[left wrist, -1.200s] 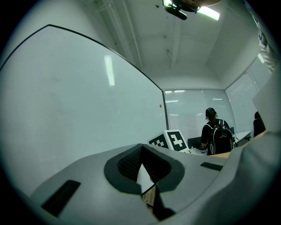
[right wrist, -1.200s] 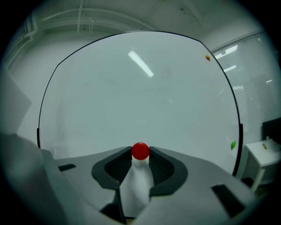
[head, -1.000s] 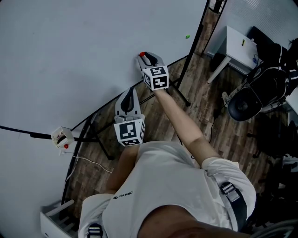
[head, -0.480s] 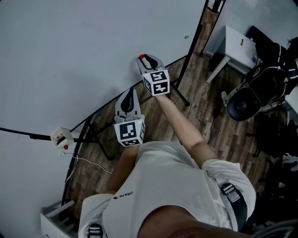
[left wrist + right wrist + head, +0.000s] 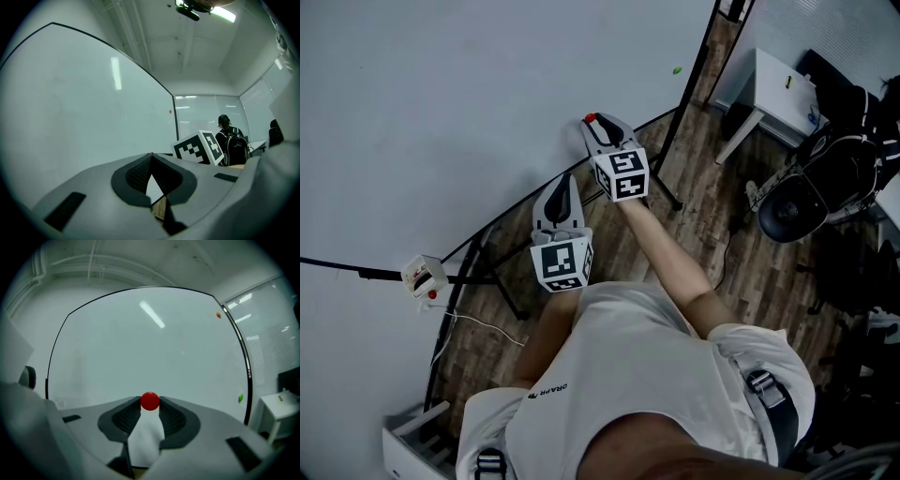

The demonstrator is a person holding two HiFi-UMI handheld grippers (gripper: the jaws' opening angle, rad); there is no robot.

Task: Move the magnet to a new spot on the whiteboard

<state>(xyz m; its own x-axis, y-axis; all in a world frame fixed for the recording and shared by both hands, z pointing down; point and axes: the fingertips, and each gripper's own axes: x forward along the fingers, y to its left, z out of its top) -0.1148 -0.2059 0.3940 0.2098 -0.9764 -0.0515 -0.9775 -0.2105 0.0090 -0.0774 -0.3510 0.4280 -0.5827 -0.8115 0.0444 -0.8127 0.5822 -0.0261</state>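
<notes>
A small red round magnet (image 5: 150, 401) sits between the fingertips of my right gripper (image 5: 150, 404), which is shut on it. In the head view the magnet (image 5: 591, 118) is at the lower part of the whiteboard (image 5: 487, 94), at the tip of the right gripper (image 5: 592, 123). Whether the magnet touches the board I cannot tell. My left gripper (image 5: 567, 180) hangs level just below and left of it, near the board's bottom edge. Its jaws (image 5: 151, 155) meet at the tips with nothing between them. The whiteboard (image 5: 140, 348) fills the right gripper view.
A green magnet (image 5: 677, 69) and an orange magnet (image 5: 218, 315) stick near the board's right edge. A small red-and-white item (image 5: 425, 277) hangs on the bottom rail. The stand's black legs (image 5: 670, 192), a white table (image 5: 783, 94) and an office chair (image 5: 806, 202) stand on the wooden floor.
My right gripper has shifted a little down and right in the head view, carrying the red magnet with it. The left gripper has stayed where it was.
</notes>
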